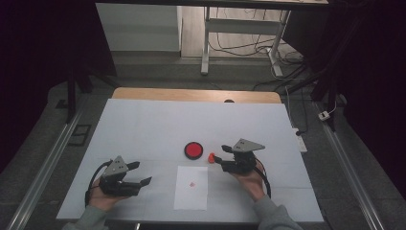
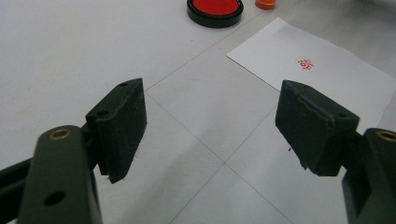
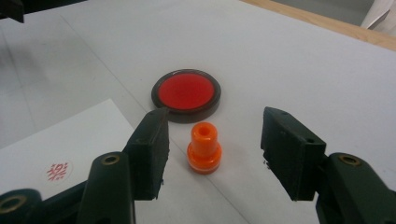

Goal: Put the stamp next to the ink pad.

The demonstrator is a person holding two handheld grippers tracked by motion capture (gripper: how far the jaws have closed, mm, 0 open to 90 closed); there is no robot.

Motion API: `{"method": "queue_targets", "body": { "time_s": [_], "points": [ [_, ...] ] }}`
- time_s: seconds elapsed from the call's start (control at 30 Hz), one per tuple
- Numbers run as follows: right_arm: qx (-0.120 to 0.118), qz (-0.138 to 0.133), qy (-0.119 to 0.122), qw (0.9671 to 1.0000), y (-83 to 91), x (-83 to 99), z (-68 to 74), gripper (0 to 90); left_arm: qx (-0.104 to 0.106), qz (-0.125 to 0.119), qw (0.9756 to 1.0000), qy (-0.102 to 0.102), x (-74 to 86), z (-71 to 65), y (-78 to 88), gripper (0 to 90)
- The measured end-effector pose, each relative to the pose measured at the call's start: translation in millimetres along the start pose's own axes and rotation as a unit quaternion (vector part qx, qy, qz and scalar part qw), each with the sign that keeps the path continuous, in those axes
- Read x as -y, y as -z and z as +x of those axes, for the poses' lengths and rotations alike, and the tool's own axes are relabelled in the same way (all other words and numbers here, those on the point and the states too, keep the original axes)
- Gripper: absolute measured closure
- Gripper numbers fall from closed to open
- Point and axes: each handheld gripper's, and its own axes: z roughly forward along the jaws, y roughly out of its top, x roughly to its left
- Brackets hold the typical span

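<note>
The right gripper (image 3: 212,149) stands spread around the upright orange stamp (image 3: 204,148), untouched, just right of the red ink pad (image 3: 186,93); the left gripper (image 2: 210,126) is spread too.

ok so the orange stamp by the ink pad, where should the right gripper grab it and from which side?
Likely the narrow upper neck of the orange stamp, above its wider base. It stands upright on the table beside the ink pad, with the open right gripper straddling it, so come in level from the person's side, one finger at each flank.

Left gripper (image 2: 210,121) hangs over the white table (image 2: 70,51), jaws wide apart. Red ink pad (image 2: 215,9) at twelve o'clock, stamped paper (image 2: 327,79) at two.
</note>
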Motion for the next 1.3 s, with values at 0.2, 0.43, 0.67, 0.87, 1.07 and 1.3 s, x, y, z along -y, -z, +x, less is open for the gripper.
{"method": "queue_targets", "body": {
  "time_s": [0.2,0.43,0.67,0.87,1.07,1.3],
  "points": [
    [0.005,-0.009,-0.003,0.9999,26.2,5.5,1.1,41.8,0.001,0.000,1.0000,-0.002,0.4,-1.5,0.6,25.3],
    [0.021,-0.017,-0.008,0.9996,61.5,17.5,1.2,41.5,0.004,0.000,1.0000,-0.002,1.0,-2.9,2.1,25.3],
    [0.042,-0.013,-0.007,0.9990,93.5,38.2,-4.6,41.1,0.006,0.006,1.0000,-0.002,1.3,-3.3,0.3,25.3],
    [0.046,-0.011,-0.009,0.9988,108.2,50.7,-9.4,40.9,0.008,0.008,0.9999,-0.001,1.5,-3.7,0.6,25.2],
    [0.049,-0.006,-0.011,0.9987,110.7,56.1,-13.3,40.8,0.009,0.009,0.9999,-0.001,1.6,-3.7,0.6,25.2],
    [0.048,-0.005,-0.010,0.9988,110.4,56.5,-14.0,40.8,0.008,0.010,0.9999,-0.001,1.6,-3.8,-0.2,25.2]
  ]
}}
